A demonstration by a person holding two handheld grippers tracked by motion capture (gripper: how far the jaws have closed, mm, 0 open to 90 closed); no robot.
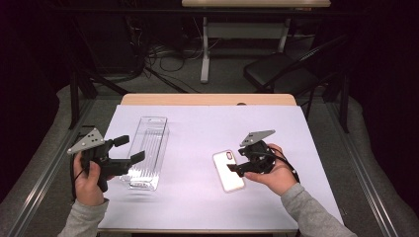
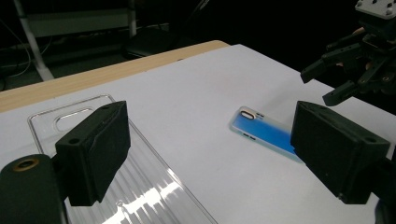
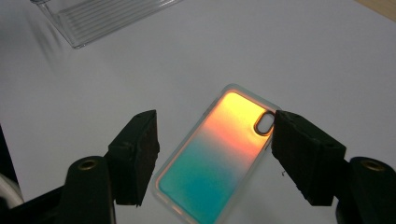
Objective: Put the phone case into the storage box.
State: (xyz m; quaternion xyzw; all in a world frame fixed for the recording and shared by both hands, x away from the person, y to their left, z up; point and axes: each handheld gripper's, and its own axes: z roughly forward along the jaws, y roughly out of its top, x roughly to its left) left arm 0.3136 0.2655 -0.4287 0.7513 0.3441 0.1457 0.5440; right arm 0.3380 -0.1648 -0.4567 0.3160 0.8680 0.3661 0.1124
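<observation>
Hovering over the phone case (image 3: pixel 219 158) lying flat right of centre on the white table cover (image 1: pixel 197 128), right gripper (image 1: pixel 240 167) jaws apart, straddling it, pads clear. Left gripper (image 1: pixel 126 149) wide, empty, beside the clear plastic case (image 1: pixel 147 148) at left, its near end cut off in the left gripper view.

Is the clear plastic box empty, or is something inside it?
Empty. The clear plastic box shows just its ribbed bottom; the phone case lies apart on the white sheet.
</observation>
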